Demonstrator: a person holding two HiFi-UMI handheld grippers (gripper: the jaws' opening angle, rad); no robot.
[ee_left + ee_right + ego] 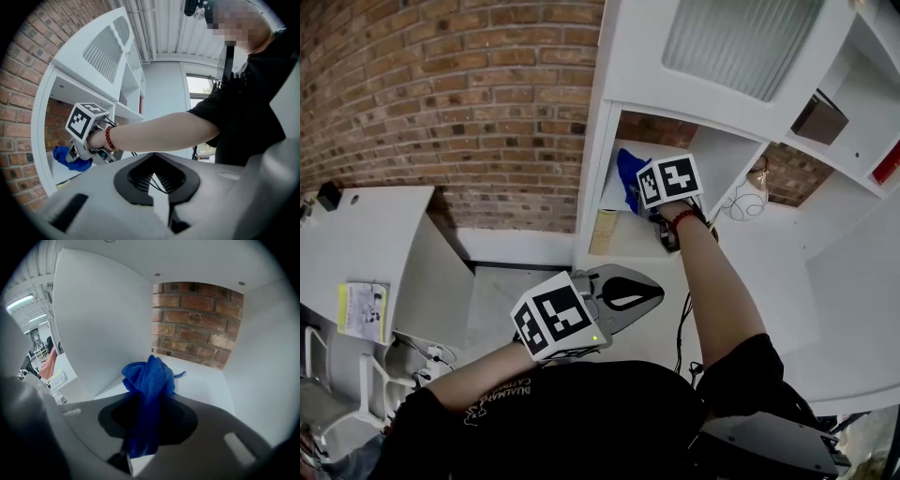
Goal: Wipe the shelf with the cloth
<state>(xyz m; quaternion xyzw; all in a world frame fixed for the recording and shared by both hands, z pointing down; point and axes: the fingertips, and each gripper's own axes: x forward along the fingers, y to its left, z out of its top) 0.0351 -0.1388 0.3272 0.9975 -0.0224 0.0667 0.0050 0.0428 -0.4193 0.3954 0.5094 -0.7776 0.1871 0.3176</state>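
A blue cloth (149, 376) is bunched up between the jaws of my right gripper (150, 398), which is shut on it. The gripper (643, 194) reaches into an open compartment of the white shelf (623, 234), and the cloth (628, 178) hangs just over the compartment's floor (206, 380), near its left wall. Whether the cloth touches the floor I cannot tell. My left gripper (657, 292) hangs lower, outside the shelf, shut with nothing in it. From the left gripper view I see the right gripper (77, 152) and the cloth (70, 159) inside the compartment.
A brick wall (469, 103) backs the shelf and shows through the compartment's rear (197, 319). A frosted door (741, 42) sits above. Cables (741, 202) hang in the compartment to the right. A white desk (366, 234) with a booklet (361, 309) stands at left.
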